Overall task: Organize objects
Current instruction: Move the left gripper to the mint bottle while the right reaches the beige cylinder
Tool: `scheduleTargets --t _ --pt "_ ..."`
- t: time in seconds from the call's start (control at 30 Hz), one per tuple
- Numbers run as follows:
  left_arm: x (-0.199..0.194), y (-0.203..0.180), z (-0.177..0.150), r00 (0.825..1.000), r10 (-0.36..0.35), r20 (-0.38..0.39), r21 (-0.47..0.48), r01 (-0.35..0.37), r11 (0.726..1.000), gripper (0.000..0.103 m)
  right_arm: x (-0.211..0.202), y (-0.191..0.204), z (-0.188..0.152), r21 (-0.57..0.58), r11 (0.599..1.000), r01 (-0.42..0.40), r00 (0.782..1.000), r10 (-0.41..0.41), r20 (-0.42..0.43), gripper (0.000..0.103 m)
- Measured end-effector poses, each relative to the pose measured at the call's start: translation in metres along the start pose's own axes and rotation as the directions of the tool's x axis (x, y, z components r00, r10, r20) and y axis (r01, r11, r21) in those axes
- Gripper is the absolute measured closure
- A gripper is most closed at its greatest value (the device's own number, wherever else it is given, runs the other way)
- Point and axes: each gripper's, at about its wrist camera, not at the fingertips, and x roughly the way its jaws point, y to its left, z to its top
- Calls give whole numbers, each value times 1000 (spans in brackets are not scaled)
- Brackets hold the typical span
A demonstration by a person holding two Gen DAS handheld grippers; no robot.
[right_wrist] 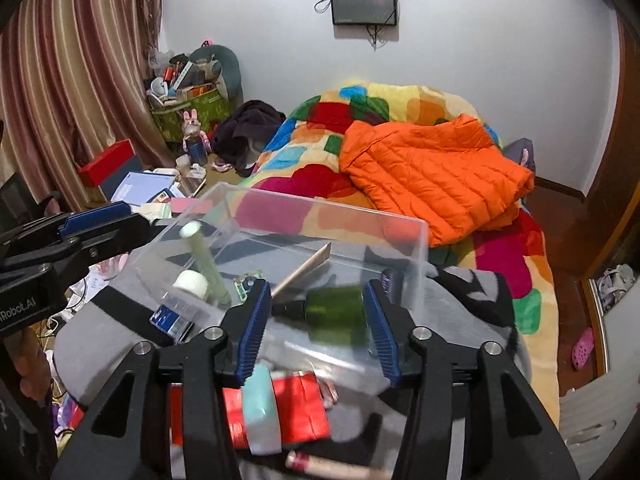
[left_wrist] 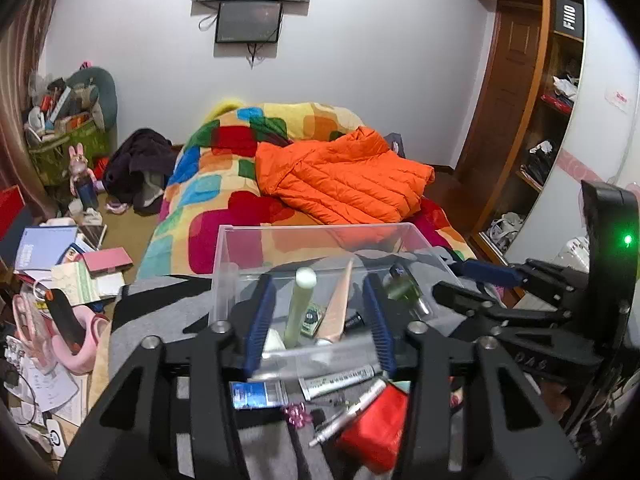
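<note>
A clear plastic box (left_wrist: 240,256) (right_wrist: 404,232) stands on a grey cloth at the foot of the bed. Inside lie a pale green tube (left_wrist: 300,300) (right_wrist: 204,264), a tan wedge (left_wrist: 338,308), a white roll (right_wrist: 192,285) and a small card. My right gripper (right_wrist: 316,316) is open over the box, and a dark green bottle (right_wrist: 340,314) (left_wrist: 400,288) lies blurred between its fingers. My left gripper (left_wrist: 318,320) is open and empty at the box's near wall. Loose in front lie a blue tube (left_wrist: 258,394), a white tube (left_wrist: 340,380), a pen (left_wrist: 352,410) and a red packet (left_wrist: 376,426) (right_wrist: 304,404).
The bed carries a colourful blanket (left_wrist: 216,184) and an orange jacket (left_wrist: 344,176) (right_wrist: 432,176). Books and boxes clutter the floor on the left (left_wrist: 60,256). A wooden shelf (left_wrist: 552,120) stands at right. A mint block (right_wrist: 260,408) rests on the red packet.
</note>
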Motion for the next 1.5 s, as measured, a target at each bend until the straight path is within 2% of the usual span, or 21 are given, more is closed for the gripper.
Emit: scheduleTargets --t 0.13,0.27,0.4,0.5,0.63,0.7,0.77,0.93,1.13,1.23,1.3,1.33,1.4,1.5 --pt "-12 -9 -14 1000 -6 -3 27 7 1000 44 -20 -4 -16 -6 1000 31 999 -30 16 49" --pt "-8 -21 -35 998 -24 -53 47 26 999 37 -28 -10 -36 -4 999 54 999 -54 0 44" --pt "4 -36 -56 991 -51 -121 66 59 996 34 -28 -16 -63 9 998 63 997 -63 -47 41" --pt "16 -50 -69 978 -93 -185 73 108 991 31 -22 -21 -83 16 998 56 994 -55 -98 40" --pt "30 -69 -79 966 -119 -231 106 147 983 29 -13 -26 -106 27 999 39 987 -34 -156 39" --pt "36 -78 -81 959 -147 -241 147 185 972 18 -10 -28 -112 33 999 33 985 -27 -173 39" --pt "43 -84 -81 962 -127 -240 198 177 964 14 -8 -30 -117 36 999 22 982 -15 -186 38" --pt "58 -85 -76 956 -126 -264 235 190 953 14 -1 -31 -120 23 1000 14 980 -9 -197 35" --pt "78 -87 -79 938 -142 -315 248 226 942 14 12 -27 -118 -11 1000 8 978 -10 -208 33" --pt "80 -90 -81 943 -135 -304 269 221 937 14 12 -24 -117 -43 999 2 982 -10 -190 33" --pt "78 -91 -83 949 -137 -282 283 219 934 17 11 -23 -118 -54 999 -4 982 -7 -186 39" --pt "77 -92 -83 951 -140 -276 286 220 933 20 10 -24 -119 -52 999 -9 982 -1 -188 47" --pt "74 -91 -85 950 -152 -273 284 231 931 35 7 -27 -122 -39 999 -21 981 13 -191 53" --pt "74 -87 -86 948 -153 -278 268 229 936 47 3 -34 -125 -16 1000 -11 980 7 -199 74"
